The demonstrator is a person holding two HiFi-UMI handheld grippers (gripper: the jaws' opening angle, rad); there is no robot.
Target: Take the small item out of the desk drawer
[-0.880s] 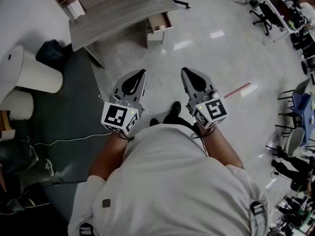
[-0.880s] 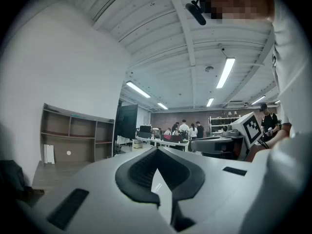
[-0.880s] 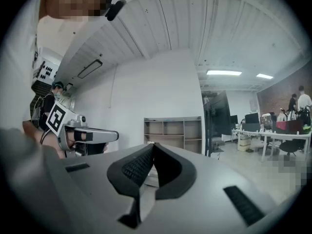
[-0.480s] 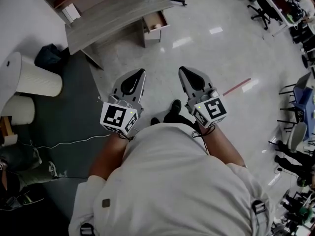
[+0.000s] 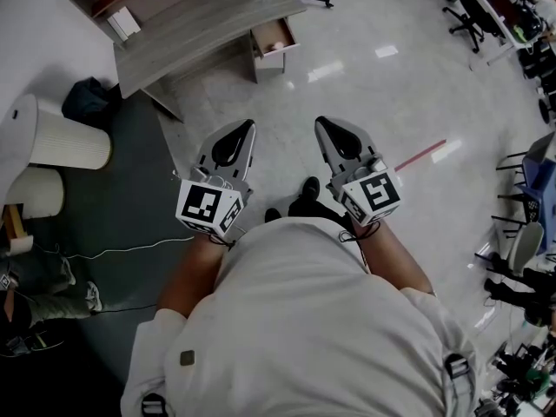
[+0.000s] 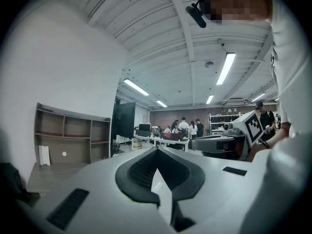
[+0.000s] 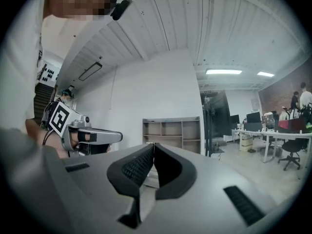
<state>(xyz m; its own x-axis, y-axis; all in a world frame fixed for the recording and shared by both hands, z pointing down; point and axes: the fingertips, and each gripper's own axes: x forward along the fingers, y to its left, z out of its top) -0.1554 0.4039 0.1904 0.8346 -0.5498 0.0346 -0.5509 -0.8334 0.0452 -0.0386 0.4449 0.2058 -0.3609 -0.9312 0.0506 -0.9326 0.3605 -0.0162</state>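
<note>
A grey desk (image 5: 195,26) stands far off at the top of the head view. Its drawer (image 5: 274,38) is pulled open, and a small pale item (image 5: 276,47) lies inside. My left gripper (image 5: 245,126) and right gripper (image 5: 323,123) are held side by side at waist height, well short of the desk, over the shiny floor. Both are shut with nothing between the jaws. In the left gripper view the jaws (image 6: 157,149) meet, and the right gripper (image 6: 222,141) shows beside them. In the right gripper view the jaws (image 7: 154,145) also meet.
A shelf unit (image 7: 170,133) sits on the desk against the white wall. White round bins (image 5: 56,133), a dark bag (image 5: 87,98) and a grey mat (image 5: 126,198) with a cable lie to the left. Red floor tape (image 5: 421,155) and office chairs (image 5: 469,20) are on the right.
The desk and its drawer have slid slightly left and up in the head view. Both grippers stay shut in the same pose.
</note>
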